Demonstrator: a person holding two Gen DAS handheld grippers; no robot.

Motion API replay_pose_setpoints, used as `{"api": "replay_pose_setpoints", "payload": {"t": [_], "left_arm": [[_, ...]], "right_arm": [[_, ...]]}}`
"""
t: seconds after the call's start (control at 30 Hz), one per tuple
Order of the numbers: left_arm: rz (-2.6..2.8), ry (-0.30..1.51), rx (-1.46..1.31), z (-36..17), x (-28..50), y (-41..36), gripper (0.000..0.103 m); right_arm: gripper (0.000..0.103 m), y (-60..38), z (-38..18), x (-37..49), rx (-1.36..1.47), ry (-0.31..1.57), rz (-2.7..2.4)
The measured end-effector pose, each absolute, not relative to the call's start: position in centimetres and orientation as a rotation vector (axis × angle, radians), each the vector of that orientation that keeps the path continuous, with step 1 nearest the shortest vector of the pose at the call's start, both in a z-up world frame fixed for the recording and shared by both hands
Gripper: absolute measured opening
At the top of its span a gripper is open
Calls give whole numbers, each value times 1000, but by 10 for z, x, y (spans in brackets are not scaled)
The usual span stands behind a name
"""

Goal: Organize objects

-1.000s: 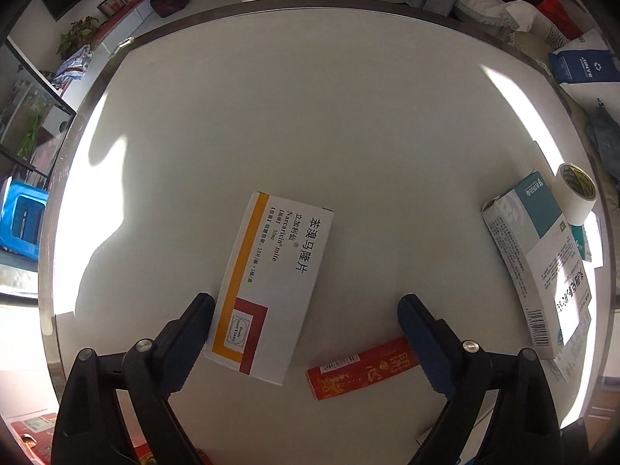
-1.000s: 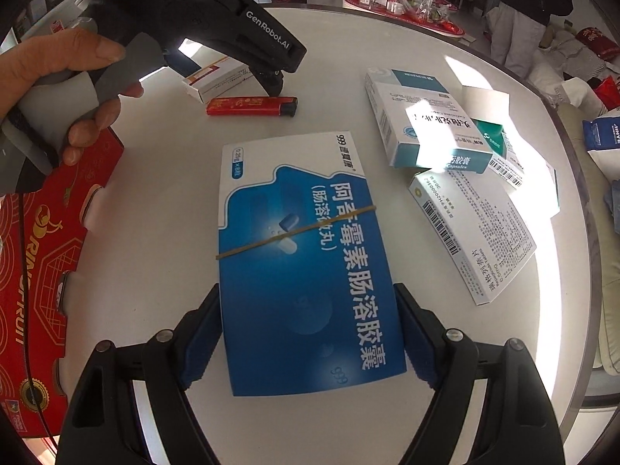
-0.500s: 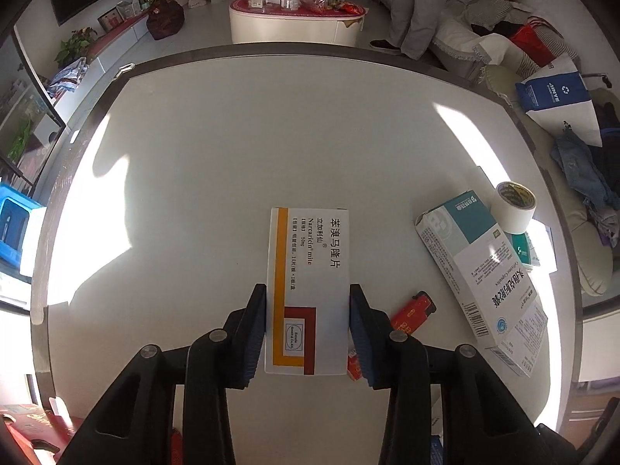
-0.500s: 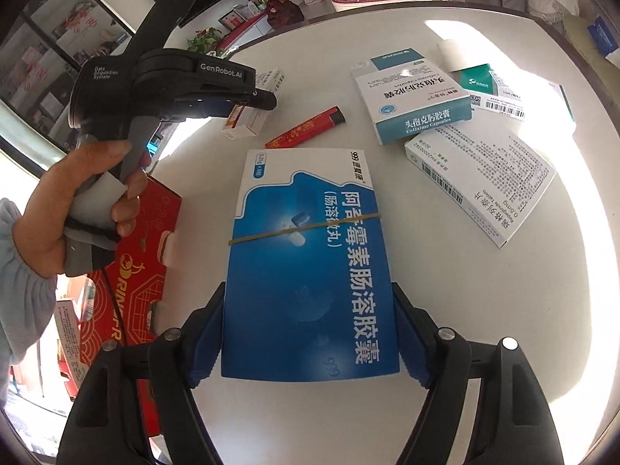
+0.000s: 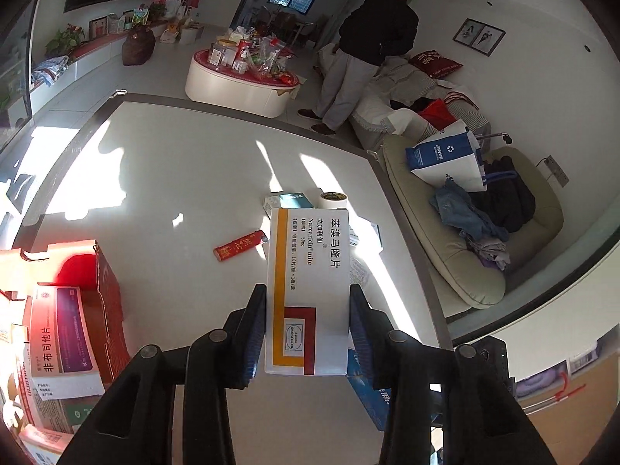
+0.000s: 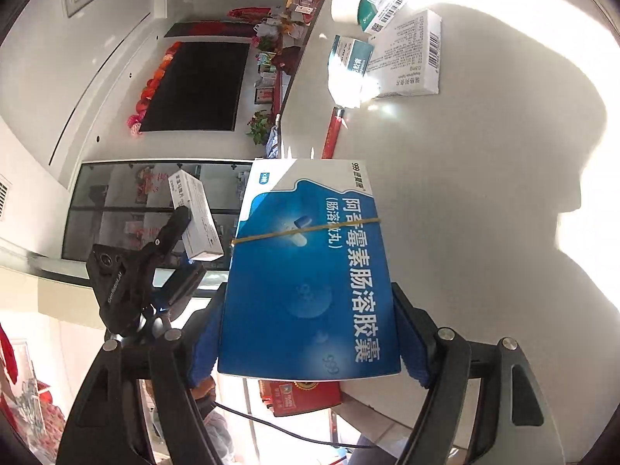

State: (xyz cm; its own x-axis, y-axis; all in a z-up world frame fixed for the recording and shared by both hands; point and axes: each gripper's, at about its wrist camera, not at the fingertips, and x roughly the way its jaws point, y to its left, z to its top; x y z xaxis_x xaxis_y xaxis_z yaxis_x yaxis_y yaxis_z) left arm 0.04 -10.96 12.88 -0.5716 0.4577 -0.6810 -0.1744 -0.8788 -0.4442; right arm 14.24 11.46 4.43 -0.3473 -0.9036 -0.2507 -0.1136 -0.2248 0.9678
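My left tongs (image 5: 308,323) pinch the white box (image 5: 308,290), my right tongs (image 6: 310,333) the blue box (image 6: 310,279) — both lifted off the table (image 5: 186,178); tilting may slip either one.

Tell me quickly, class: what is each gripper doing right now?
Left gripper: shut on the white box.
Right gripper: shut on the blue box.

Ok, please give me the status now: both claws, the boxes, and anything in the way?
Left claw shut on white box, off the table. Right claw shut on blue box, also lifted. Red carton at left, open. Nothing blocking.
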Motion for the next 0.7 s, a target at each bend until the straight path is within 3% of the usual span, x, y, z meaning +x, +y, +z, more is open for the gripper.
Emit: {"api": "replay_pose_setpoints", "payload": {"t": [0.27, 0.7], "left_arm": [[2553, -493, -1104, 130, 93, -125, 43], [2916, -228, -1091, 115, 148, -175, 43]], "right_arm": [[76, 112, 30, 190, 1220, -1498, -1564], [76, 100, 33, 237, 1240, -1474, -1571]]}}
